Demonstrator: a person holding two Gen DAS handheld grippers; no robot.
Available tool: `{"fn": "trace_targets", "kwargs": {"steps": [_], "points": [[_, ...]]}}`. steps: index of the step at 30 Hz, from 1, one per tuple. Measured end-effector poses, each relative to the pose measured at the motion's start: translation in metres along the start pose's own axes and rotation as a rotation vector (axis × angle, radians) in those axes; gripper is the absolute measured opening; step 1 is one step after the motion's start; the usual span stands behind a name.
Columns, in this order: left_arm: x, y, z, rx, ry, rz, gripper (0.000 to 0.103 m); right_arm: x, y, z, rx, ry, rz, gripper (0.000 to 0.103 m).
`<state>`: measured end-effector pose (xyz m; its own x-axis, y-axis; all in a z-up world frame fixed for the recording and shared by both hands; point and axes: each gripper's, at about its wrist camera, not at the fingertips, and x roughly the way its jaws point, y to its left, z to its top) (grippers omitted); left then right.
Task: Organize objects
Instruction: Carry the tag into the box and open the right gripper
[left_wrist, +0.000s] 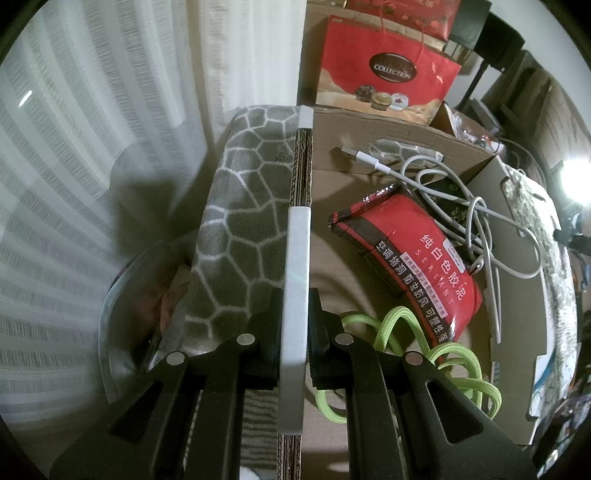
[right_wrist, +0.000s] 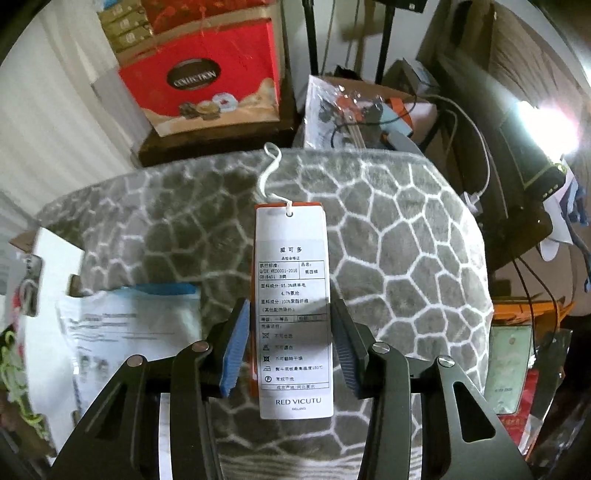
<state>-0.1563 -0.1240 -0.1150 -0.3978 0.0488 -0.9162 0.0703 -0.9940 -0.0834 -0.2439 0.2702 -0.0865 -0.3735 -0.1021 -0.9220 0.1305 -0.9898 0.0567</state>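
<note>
Two black fingers of the left gripper (left_wrist: 294, 334) squeeze the white-taped wall of the cardboard box (left_wrist: 295, 258). Inside the box lie a red packet (left_wrist: 413, 254), a white cable (left_wrist: 454, 199) and a green cord (left_wrist: 436, 350). Just outside that wall lies the grey blanket (left_wrist: 243, 206). The right gripper (right_wrist: 291, 347) is spread wide, fingers apart, over a white tag (right_wrist: 293, 314) resting on the blanket, near its middle.
</note>
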Motion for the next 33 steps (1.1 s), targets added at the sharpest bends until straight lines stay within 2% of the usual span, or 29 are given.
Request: {"fn": "trace_targets", "kwargs": {"steps": [5,12,20,33], "points": [[0.000,0.000,0.000,0.001,0.000,0.001,0.010,-0.029,0.018,0.005,-0.036,-0.035,0.048,0.045],[0.000,0.000,0.000,0.000,0.000,0.000,0.010,-0.060,0.071,0.010,-0.115,-0.045,0.158,0.045],[0.000,0.000,0.000,0.000,0.000,0.000,0.010,-0.068,0.134,0.007,-0.202,-0.032,0.238,0.045],[0.001,0.000,-0.001,-0.004,0.002,-0.004,0.010,-0.062,0.222,-0.001,-0.318,-0.002,0.301,0.045]]}}
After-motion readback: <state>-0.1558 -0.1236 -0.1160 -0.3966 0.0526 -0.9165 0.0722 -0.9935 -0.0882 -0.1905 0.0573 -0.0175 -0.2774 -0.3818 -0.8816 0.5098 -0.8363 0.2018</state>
